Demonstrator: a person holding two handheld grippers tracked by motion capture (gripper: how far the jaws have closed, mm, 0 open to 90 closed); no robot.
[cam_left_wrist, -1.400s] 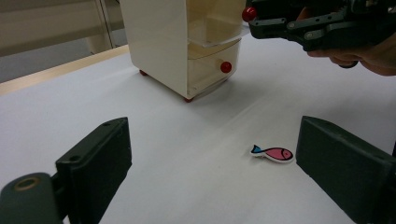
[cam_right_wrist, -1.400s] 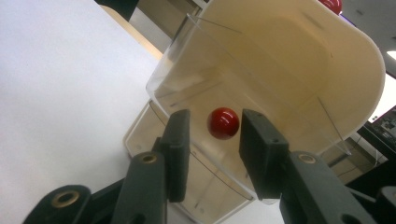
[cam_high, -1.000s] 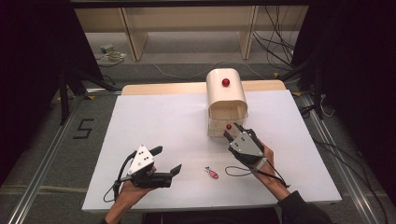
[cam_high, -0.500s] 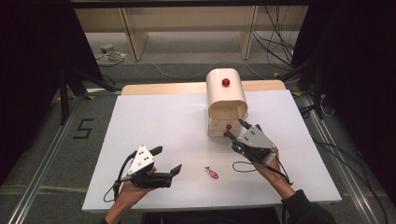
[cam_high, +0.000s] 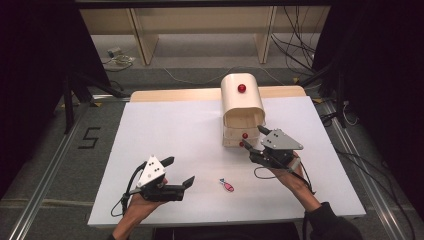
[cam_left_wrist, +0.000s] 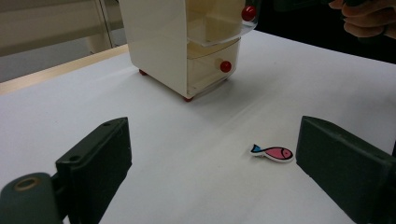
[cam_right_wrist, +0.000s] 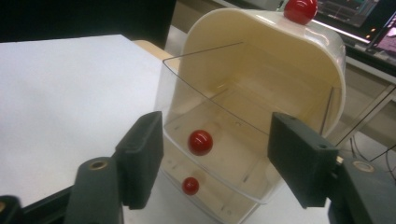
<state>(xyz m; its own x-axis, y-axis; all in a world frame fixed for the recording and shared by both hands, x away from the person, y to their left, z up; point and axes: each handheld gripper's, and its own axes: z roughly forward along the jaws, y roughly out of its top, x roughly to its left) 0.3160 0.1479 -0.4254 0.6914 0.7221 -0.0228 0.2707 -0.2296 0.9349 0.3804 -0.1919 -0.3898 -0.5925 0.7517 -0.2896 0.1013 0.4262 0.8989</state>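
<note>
Since a second ago the right gripper (cam_high: 253, 137) has lifted off the red knob of the upper drawer (cam_right_wrist: 200, 142) and its fingers (cam_right_wrist: 140, 156) have just been opening; they now stand wide with nothing between them, the knob just ahead in the gap. That clear upper drawer (cam_right_wrist: 219, 154) is pulled out from the cream drawer box (cam_high: 242, 107), which sits toward the far edge of the counter (cam_high: 165, 130), right of centre; the lower drawer (cam_left_wrist: 208, 70) looks shut.

The left gripper (cam_high: 179, 172) rests near the front edge, its fingers (cam_left_wrist: 95, 163) open and empty. The small pink fish (cam_high: 226, 185) lies flat on the counter between the two hands, near the front edge. In the left gripper view it lies just inside the right-hand finger, its long axis running across the gap, tail toward the middle. The left gripper seems the nearer of the two; picking the fish up would likely call for a short reach forward and a turn so the fingers close across its narrow body.
</note>
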